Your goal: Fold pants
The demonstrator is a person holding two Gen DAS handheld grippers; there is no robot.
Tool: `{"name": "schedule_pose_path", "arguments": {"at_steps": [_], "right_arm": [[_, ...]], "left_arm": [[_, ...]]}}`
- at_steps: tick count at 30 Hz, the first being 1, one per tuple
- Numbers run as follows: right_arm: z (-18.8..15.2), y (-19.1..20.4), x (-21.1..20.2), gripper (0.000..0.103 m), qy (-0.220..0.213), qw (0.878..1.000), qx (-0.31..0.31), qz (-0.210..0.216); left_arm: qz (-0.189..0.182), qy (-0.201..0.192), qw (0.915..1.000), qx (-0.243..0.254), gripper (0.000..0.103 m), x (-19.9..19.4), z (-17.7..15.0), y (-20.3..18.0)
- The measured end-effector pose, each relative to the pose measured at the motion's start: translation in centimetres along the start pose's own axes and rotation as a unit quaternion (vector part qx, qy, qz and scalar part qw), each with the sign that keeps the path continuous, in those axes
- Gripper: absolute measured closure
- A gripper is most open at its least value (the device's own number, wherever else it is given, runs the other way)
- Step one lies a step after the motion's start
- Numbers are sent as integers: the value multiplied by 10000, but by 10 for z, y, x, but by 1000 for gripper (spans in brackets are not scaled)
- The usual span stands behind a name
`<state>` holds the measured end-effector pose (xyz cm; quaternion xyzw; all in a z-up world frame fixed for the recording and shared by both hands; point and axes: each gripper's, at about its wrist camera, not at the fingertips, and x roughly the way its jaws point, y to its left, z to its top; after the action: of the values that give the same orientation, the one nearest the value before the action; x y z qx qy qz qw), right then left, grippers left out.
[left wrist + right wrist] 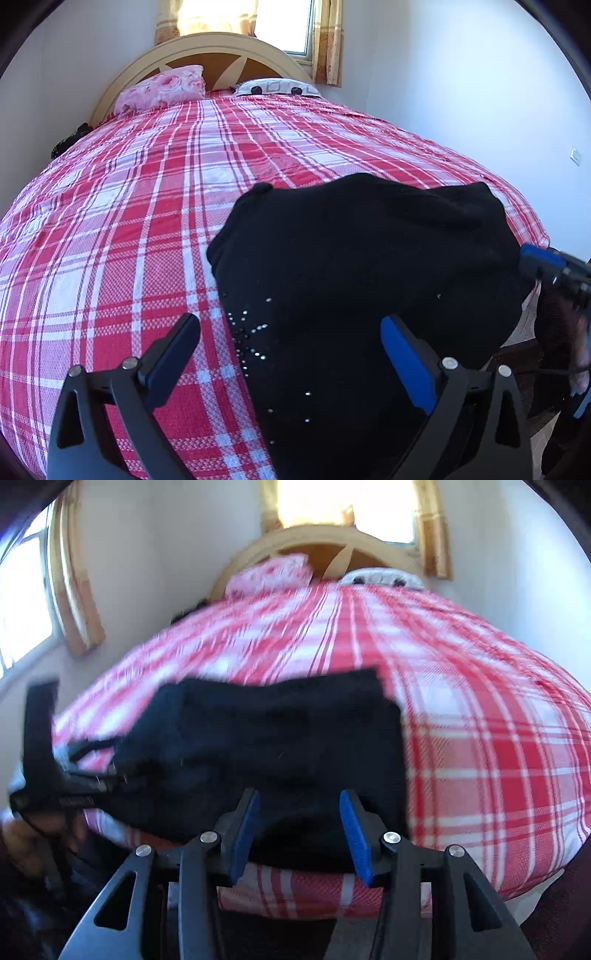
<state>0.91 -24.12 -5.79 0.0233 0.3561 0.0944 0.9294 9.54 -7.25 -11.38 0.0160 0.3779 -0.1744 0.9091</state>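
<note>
Soft black pants [362, 266], folded into a sequin-flecked bundle, lie on the plaid-woven bed [122, 229] as both tools, left [291, 343] and right [297, 827], stand open, empty.

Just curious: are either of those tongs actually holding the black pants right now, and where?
Nothing is held. Both the left tongs and right tongs stand open above the black pants.

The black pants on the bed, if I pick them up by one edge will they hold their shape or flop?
The black pants would probably flop: they lie in soft rumpled layers. They look light. The near edge hangs over the bed and could slide.
</note>
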Motion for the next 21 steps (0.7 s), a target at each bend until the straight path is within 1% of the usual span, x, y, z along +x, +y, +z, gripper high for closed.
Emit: {"name": "schedule_pose_path", "arguments": {"at_steps": [1,2,4,6,7,8,10,14,17,19,21], "right_arm": [[4,-3,-4,56,-141,9999,38,-28],[7,-8,-9,53,-268,9996,97,-91],[13,-19,-9,47,-312,9989,251,-235],[16,-36,-8,45,-336,9975,543,-307],[18,-47,-4,44,-299,9963,748,-290],[20,-53,0,44,-238,9953,897,-262],[20,-68,12,44,-103,9920,1254,-61],[15,-83,22,43,67,9866,1609,242],[14,-86,31,44,132,9846,1709,354],[13,-82,38,44,185,9842,1689,503],[12,-82,42,44,178,9838,1709,509]], "left_arm": [[-22,-14,10000,-69,1,0,0,3],[-51,-14,9999,-138,0,1,0,6],[-117,-15,9996,-262,0,3,1,11],[-222,24,9990,-375,0,9,3,17],[-330,119,9981,-513,0,13,4,22],[-379,103,9975,-586,0,14,5,24],[-426,131,9972,-592,0,15,6,24],[-383,277,9975,-520,0,20,5,22],[-310,263,9976,-561,0,21,5,20],[-219,241,9977,-590,0,24,6,19],[-155,233,9974,-665,0,24,8,17]]}}
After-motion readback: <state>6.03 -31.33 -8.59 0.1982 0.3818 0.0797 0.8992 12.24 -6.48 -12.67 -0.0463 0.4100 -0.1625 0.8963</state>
